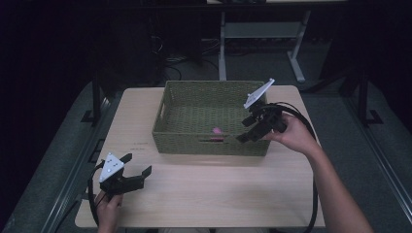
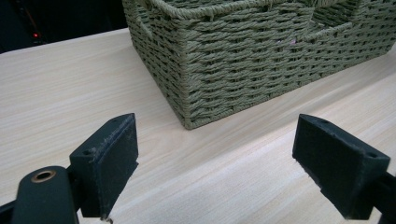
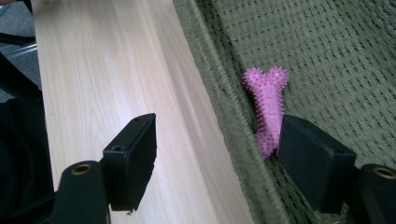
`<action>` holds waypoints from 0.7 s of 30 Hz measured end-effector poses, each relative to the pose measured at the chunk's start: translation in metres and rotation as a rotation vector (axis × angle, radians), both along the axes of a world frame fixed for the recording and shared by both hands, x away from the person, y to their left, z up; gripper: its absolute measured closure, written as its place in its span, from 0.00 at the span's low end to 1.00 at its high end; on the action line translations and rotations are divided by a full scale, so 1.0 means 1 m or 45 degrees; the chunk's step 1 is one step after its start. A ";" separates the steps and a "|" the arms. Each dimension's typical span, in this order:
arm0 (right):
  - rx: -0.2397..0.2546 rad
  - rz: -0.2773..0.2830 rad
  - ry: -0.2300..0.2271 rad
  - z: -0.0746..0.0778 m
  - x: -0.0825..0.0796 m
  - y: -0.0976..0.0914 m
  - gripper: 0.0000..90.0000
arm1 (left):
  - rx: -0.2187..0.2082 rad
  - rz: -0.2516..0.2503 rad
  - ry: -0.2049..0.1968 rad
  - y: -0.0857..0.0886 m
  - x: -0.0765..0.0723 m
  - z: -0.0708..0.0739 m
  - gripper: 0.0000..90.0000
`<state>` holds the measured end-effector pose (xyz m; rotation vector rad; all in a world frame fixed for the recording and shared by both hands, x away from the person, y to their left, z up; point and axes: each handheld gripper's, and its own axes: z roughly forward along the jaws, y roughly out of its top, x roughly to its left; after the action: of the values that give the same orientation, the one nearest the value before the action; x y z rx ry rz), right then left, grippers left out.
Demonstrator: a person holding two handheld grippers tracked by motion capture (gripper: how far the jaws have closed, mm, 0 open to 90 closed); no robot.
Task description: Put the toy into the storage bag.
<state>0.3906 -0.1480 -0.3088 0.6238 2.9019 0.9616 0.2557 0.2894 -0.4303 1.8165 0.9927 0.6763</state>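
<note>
over the basket [image 1: 167, 128] rim, right gripper [image 1: 244, 137] open above toy [image 3: 267, 105].

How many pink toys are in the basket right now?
1. The pink bone-shaped toy lies on the floor of the green woven basket, against its near wall, close to the right gripper. That wall may hide others from the high view.

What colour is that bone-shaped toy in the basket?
Pink, with small spikes all over: the bone toy shows best in the right gripper view.
</note>
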 end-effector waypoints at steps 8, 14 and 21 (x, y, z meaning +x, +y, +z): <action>0.009 0.023 -0.014 -0.004 -0.014 -0.003 0.31 | 0.000 0.003 0.000 0.000 0.000 0.000 0.15; 0.015 0.017 -0.027 -0.010 -0.025 -0.008 0.31 | 0.002 0.001 -0.002 0.000 0.000 0.000 0.15; 0.018 0.014 -0.015 -0.021 -0.034 -0.012 0.31 | 0.005 0.002 -0.004 -0.001 -0.001 0.000 0.15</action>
<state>0.3571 -0.1604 -0.3293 0.6010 2.8939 0.9842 0.2548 0.2888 -0.4304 1.8179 0.9910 0.6824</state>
